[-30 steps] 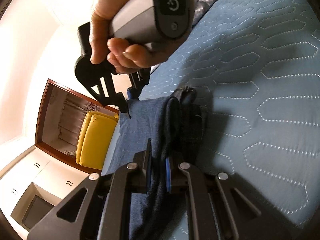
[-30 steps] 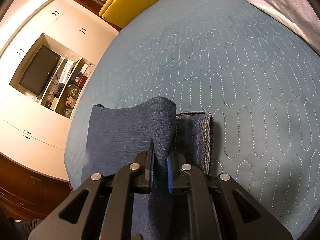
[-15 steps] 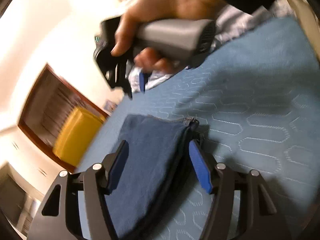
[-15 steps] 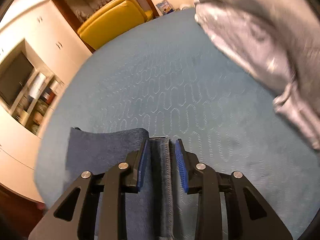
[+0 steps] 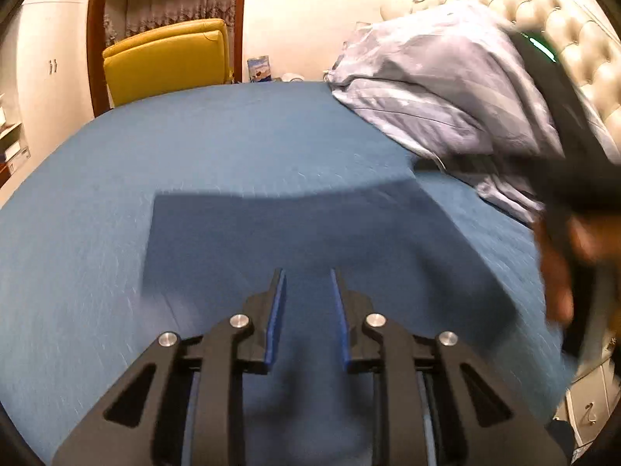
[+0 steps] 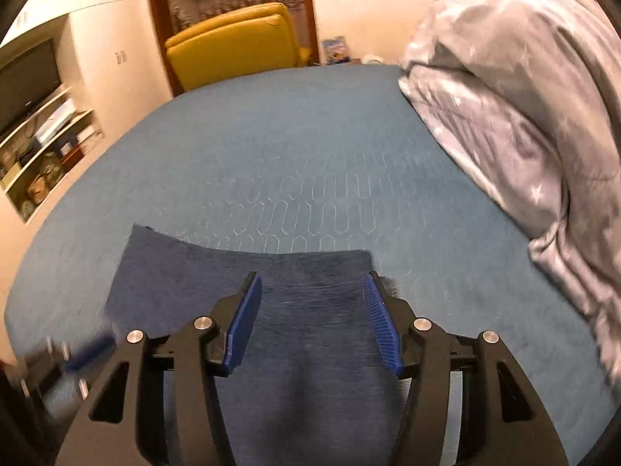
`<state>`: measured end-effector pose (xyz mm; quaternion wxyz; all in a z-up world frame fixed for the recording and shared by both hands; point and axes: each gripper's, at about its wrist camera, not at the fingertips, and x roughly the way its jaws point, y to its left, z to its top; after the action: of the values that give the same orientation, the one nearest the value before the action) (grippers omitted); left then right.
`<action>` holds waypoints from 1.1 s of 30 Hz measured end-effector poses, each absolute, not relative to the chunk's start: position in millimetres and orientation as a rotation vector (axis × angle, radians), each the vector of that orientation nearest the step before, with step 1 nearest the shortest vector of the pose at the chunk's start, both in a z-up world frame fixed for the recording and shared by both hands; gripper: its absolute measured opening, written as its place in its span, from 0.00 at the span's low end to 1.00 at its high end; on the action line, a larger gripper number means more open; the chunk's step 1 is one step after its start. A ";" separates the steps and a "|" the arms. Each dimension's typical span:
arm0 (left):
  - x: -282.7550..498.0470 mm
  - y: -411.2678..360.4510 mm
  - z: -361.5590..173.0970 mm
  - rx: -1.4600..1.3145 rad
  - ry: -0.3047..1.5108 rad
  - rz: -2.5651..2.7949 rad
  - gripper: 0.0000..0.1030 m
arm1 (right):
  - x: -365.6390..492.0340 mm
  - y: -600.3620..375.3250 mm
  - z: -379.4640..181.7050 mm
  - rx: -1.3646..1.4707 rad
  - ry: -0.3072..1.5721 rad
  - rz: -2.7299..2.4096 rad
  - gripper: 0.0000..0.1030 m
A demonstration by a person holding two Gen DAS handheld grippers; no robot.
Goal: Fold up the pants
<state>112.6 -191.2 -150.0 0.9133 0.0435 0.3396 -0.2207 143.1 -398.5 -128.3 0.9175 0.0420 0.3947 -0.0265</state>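
Observation:
The dark blue pants lie flat as a folded rectangle on the blue quilted bedspread. In the left wrist view my left gripper hovers over their near edge, open, with nothing between its blue pads. The right wrist view shows the same pants under my right gripper, whose jaws stand wide open and empty. At the right edge of the left wrist view a hand holds the right gripper, blurred. A blurred part of the left gripper shows low on the left in the right wrist view.
A grey crumpled duvet is piled along the right side of the bed, before a tufted headboard. A yellow chair stands past the far edge. Shelves with a TV line the left wall.
Both grippers were shut on the pants a second ago. They have opened, let go and pulled back and up. The pants now rest flat on the bed.

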 end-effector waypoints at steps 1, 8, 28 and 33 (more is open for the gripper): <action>136.3 -190.7 -148.9 0.106 0.713 -0.458 0.21 | 149.5 -396.6 -134.2 0.089 0.830 -0.060 0.53; 243.5 -207.3 -198.4 0.260 0.938 -0.445 0.22 | 177.6 -431.4 -183.0 0.141 0.922 -0.180 0.54; 192.7 -222.7 -186.4 0.262 0.936 -0.550 0.21 | 142.6 -389.6 -174.8 -0.074 0.915 -0.269 0.62; 199.2 -191.4 -184.2 0.292 0.931 -0.359 0.25 | 125.2 -420.9 -172.9 -0.014 0.944 -0.315 0.66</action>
<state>199.2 -191.4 -184.2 0.8679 0.1396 0.4448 -0.1715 125.2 -420.9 -172.9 0.8788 -0.0066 0.4526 -0.1512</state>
